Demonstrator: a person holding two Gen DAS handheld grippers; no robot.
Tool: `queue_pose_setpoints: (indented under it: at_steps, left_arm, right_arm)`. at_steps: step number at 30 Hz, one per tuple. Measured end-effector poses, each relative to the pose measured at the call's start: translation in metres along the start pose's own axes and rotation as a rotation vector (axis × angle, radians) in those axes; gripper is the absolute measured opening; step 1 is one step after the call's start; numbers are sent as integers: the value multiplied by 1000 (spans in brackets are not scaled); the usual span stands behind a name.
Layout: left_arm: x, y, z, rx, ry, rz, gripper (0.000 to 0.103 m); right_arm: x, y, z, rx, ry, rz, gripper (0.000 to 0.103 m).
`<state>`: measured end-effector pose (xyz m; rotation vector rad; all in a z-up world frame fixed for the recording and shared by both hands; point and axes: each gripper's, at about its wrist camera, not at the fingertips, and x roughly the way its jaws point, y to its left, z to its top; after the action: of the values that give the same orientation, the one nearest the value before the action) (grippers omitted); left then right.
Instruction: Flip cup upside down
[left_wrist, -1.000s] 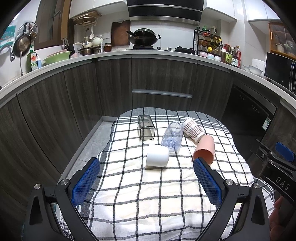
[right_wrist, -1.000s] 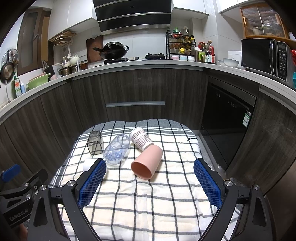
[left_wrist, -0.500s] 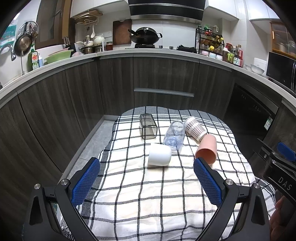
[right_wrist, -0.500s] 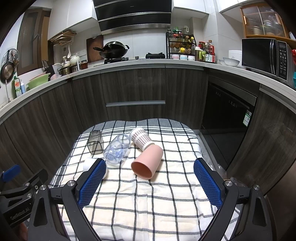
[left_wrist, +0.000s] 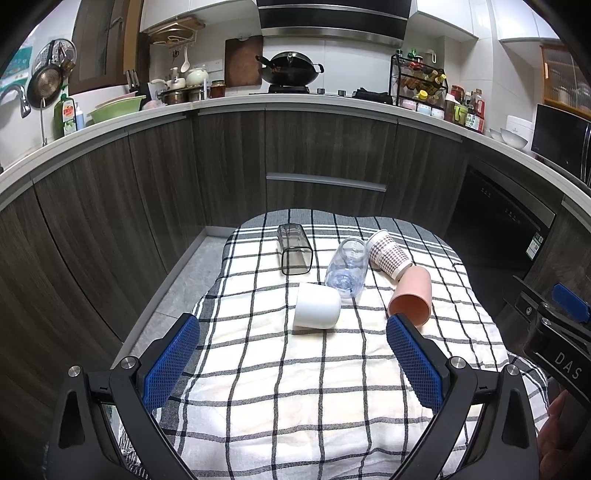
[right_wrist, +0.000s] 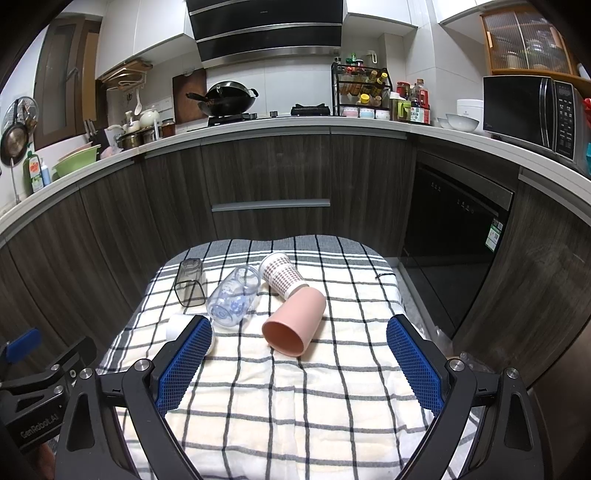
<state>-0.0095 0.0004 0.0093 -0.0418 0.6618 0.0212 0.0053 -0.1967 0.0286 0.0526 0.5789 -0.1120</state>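
Note:
Several cups lie on their sides on a checked cloth (left_wrist: 295, 387): a white cup (left_wrist: 317, 311), a clear cup (left_wrist: 347, 272), a patterned paper cup (left_wrist: 388, 254), a pink cup (left_wrist: 412, 295) and a smoky square cup (left_wrist: 294, 249). My left gripper (left_wrist: 291, 360) is open and empty, just short of the white cup. My right gripper (right_wrist: 299, 360) is open and empty, just short of the pink cup (right_wrist: 294, 320). In the right wrist view the white cup (right_wrist: 177, 326) is partly hidden behind the left finger.
The cloth covers a small table (right_wrist: 280, 406) in front of dark kitchen cabinets (left_wrist: 325, 155). A dishwasher front (right_wrist: 454, 229) stands to the right. Floor (left_wrist: 192, 273) shows past the table's left edge. The counter holds pots and bottles.
The left gripper has drifted slightly, so the cups sit a little further right and lower in its view. The right gripper has barely moved. Both stay open.

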Motion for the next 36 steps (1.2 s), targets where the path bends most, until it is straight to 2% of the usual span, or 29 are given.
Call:
queue_pose_setpoints:
  at_steps: [19,28,36]
  left_arm:
    - [9,5,-1,-13,20,-3,103]
    - [15,8,1,-25,29,-2,103]
    - [22,17,5,-52,39,21,103]
  right_arm:
    - [-2,3,-2,-6,9,4,96]
    - [7,7,-4,-20,15,7,96]
    - [24,20,8,-59,40,35,96]
